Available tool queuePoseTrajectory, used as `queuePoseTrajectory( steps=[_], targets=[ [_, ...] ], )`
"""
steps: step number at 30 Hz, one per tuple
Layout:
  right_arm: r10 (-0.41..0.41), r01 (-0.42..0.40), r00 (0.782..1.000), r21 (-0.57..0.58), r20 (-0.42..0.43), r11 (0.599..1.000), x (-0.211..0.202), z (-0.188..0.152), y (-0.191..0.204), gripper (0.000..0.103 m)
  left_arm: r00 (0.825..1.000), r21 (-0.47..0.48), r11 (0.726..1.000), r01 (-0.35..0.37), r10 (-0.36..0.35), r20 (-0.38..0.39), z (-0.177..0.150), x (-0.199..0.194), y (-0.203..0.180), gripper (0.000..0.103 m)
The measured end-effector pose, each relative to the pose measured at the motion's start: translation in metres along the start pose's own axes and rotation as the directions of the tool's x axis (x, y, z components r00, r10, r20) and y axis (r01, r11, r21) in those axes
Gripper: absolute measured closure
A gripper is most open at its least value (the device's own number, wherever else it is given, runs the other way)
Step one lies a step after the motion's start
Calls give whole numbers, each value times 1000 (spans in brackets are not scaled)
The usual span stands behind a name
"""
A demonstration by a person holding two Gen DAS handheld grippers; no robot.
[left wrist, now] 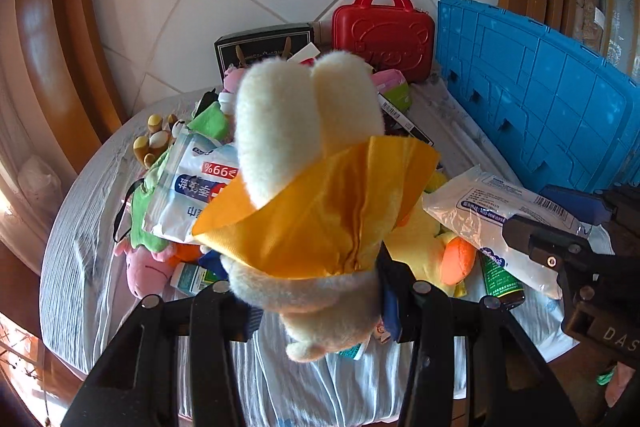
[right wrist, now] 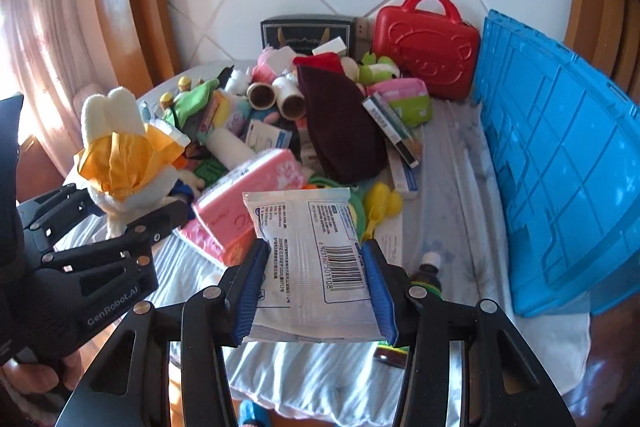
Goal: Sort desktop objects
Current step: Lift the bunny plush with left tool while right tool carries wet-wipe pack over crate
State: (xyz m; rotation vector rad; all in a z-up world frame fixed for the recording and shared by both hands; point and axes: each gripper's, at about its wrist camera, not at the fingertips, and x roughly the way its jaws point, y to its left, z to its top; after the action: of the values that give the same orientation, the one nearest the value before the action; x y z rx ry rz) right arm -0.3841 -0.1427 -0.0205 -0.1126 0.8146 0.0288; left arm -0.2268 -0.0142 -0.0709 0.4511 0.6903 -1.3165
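Yellow cloth wraps the head of the plush rabbit (left wrist: 304, 187) that fills the left wrist view: the left tool (left wrist: 316, 311) is clamped on the toy's lower body, so its cream ears point away from the camera and it hangs clear above the heap of toys and packets on the bench (left wrist: 72, 259). Held by the body like this, the soft toy cannot swing much, which I judge suits carrying it to a sorting place. At the right edge the right tool (left wrist: 560, 251) grips a white wipes packet (left wrist: 500, 211). Behind stand a red case (left wrist: 384, 31) with its lid closed and a blue crate (left wrist: 540, 99) tipped up on its side against the wall; nothing shows inside either. From the right wrist view, the right tool (right wrist: 316, 283) has its blue pads (right wrist: 250, 287) pressed on both long edges of the wipes packet (right wrist: 312, 247), keeping the flat pack level and barcode-up above the clutter. The left tool (right wrist: 132, 215) holds the rabbit (right wrist: 120, 155) to the left. The red case (right wrist: 428, 43) stays latched, the blue crate (right wrist: 560, 155) shows only its ribbed outside, and a dark box (right wrist: 308, 31) sits at the back, contents hidden.
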Motion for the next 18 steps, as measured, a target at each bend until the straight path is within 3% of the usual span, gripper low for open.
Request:
queuePoseTrajectory(
  steps=[9, 18],
  targets=[
    [-33, 33, 991, -3, 131, 999, -36, 42, -25, 55, 998, 20, 1000, 20, -21, 57, 39, -11, -25, 58],
    [-81, 80, 969, 12, 234, 997, -78, 68, -84, 55, 990, 49, 995, 84, -89, 109, 82, -21, -90, 58]
  ],
)
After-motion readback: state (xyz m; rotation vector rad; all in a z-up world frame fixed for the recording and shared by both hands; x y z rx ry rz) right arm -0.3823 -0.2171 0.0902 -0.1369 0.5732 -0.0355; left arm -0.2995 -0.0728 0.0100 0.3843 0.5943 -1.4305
